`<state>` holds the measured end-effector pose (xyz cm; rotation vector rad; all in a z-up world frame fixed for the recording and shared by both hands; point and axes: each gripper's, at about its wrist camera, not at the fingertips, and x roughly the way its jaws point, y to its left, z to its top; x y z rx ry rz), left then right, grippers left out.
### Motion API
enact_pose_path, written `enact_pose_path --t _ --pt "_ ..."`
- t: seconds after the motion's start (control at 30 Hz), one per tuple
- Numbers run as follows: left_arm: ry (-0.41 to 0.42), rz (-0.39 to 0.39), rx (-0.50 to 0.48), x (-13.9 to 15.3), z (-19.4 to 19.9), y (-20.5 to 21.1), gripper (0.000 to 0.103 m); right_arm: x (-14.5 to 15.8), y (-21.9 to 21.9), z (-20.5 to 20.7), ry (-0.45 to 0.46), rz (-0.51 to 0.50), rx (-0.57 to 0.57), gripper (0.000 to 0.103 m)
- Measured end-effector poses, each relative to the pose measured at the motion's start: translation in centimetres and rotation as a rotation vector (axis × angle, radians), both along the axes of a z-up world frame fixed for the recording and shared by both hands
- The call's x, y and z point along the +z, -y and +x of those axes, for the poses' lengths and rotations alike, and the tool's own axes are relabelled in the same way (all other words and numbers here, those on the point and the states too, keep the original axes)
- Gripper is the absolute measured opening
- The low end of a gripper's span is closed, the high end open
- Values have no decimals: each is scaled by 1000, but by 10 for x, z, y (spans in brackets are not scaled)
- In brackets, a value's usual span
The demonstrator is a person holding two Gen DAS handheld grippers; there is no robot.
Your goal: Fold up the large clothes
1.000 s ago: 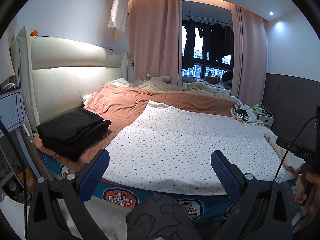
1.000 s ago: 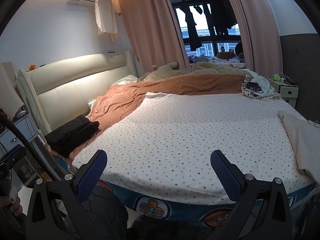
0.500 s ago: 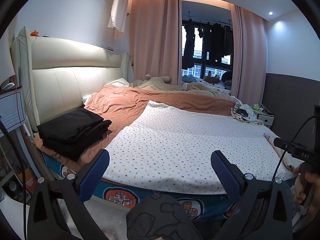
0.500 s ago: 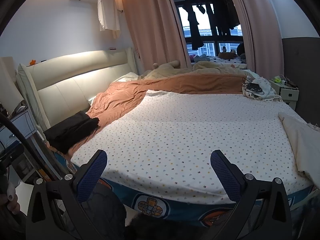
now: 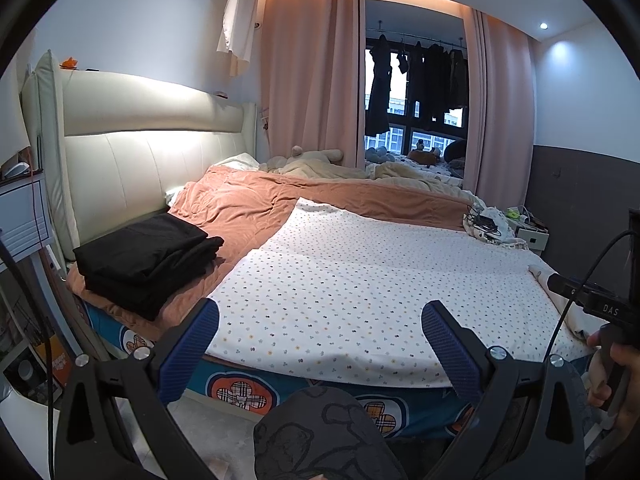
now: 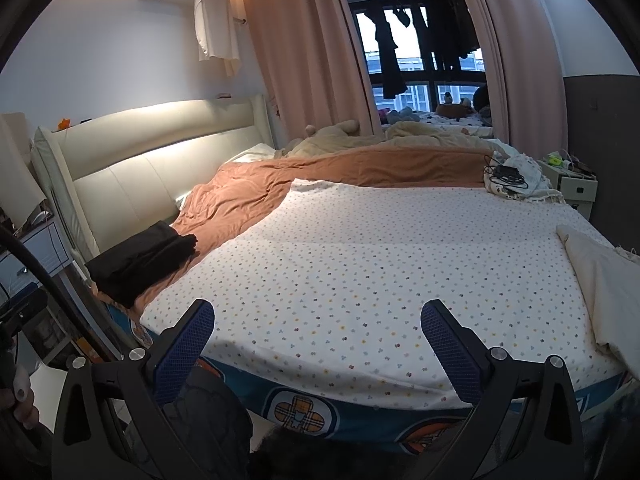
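Observation:
A white dotted sheet [image 5: 360,280] lies flat over the bed; it also shows in the right wrist view [image 6: 360,264]. A cream garment [image 6: 600,280] lies crumpled on the bed's right edge, also seen in the left wrist view [image 5: 560,292]. A folded black garment stack [image 5: 148,256] sits at the bed's left corner, also in the right wrist view [image 6: 140,260]. My left gripper [image 5: 320,316] is open and empty, held before the bed's front edge. My right gripper [image 6: 318,316] is open and empty, also short of the front edge.
An orange duvet [image 5: 256,204] covers the bed's far left part below a cream headboard [image 5: 140,160]. A nightstand [image 6: 576,184] stands at the far right, with cables and cloth [image 6: 508,176] on the bed corner beside it. A white cabinet [image 5: 24,216] stands left.
Both views have shifted slightly closer to and higher over the bed. Both grippers stay open and empty.

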<state>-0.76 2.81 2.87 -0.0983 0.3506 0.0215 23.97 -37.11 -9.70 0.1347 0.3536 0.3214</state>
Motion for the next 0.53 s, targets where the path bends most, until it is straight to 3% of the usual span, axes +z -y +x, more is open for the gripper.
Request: enact_pose_path --t 0.53 --pt "-4 13 -18 5 -9 5 103 2 7 -5 7 8 -6 103"
